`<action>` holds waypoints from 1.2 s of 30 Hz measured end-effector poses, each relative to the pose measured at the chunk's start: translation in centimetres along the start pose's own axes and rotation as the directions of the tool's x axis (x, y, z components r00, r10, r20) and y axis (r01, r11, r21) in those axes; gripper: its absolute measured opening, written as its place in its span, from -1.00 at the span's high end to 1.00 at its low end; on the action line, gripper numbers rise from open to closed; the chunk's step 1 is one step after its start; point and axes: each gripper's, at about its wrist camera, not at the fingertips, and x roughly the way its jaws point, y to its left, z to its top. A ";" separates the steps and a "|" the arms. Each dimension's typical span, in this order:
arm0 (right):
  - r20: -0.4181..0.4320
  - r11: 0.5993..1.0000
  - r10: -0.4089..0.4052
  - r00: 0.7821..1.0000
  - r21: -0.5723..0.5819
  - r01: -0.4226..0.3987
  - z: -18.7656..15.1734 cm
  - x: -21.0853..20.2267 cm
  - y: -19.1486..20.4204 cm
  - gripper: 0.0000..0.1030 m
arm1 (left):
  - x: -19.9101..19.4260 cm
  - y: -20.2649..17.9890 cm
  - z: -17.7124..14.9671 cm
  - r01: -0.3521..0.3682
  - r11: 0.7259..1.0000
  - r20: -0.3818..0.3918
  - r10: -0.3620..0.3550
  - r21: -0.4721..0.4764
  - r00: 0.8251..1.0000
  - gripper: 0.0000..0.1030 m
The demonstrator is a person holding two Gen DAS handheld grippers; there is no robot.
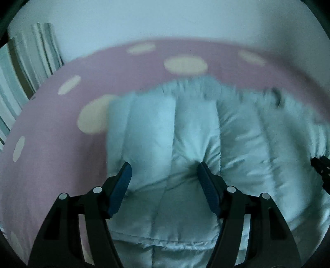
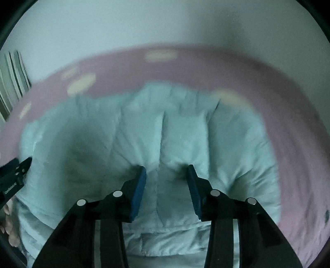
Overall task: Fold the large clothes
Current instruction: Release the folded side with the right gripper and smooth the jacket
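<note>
A pale blue quilted puffer jacket [image 1: 185, 127] lies on a pink bedsheet with cream dots [image 1: 61, 115]. It has a fluffy trim along its far edge [image 1: 206, 84]. My left gripper [image 1: 164, 168] is open, its blue-padded fingers [image 1: 121, 185] pressing down on the jacket's near left part. My right gripper [image 2: 166, 171] is open too, with its fingers [image 2: 140, 185] set down on the jacket [image 2: 165, 134] near a quilting seam. Each gripper shows at the edge of the other's view: the right one [image 1: 321, 167] and the left one [image 2: 14, 175].
The pink sheet [image 2: 299, 144] surrounds the jacket on all sides. A plain pale wall [image 1: 165, 18] stands behind the bed. A striped curtain [image 1: 22, 68] hangs at the far left. The picture is blurred by motion.
</note>
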 end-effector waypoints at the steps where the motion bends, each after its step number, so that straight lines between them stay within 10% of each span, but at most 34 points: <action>1: 0.003 1.000 0.004 1.000 0.000 -0.004 -0.2 0.2 0.0 0.20 | 0.5 -0.1 -0.3 0.001 1.000 -0.007 -0.001 0.001 1.000 -0.33; 12: 0.097 0.999 -0.007 0.995 0.045 0.002 1.9 -1.9 0.4 0.20 | -3.0 -1.1 1.3 0.070 0.996 0.115 -0.064 -0.050 0.991 -0.31; 23: 0.037 0.999 -0.032 0.999 -0.003 0.032 2.4 3.1 1.9 0.14 | 2.0 -5.1 1.3 -0.008 0.999 0.016 0.007 0.053 1.000 -0.38; 36: 0.122 1.000 -0.022 0.992 0.022 0.020 -0.8 -4.3 -0.4 -0.23 | -2.4 -2.7 -0.2 0.017 1.000 0.051 -0.018 0.024 0.999 -0.42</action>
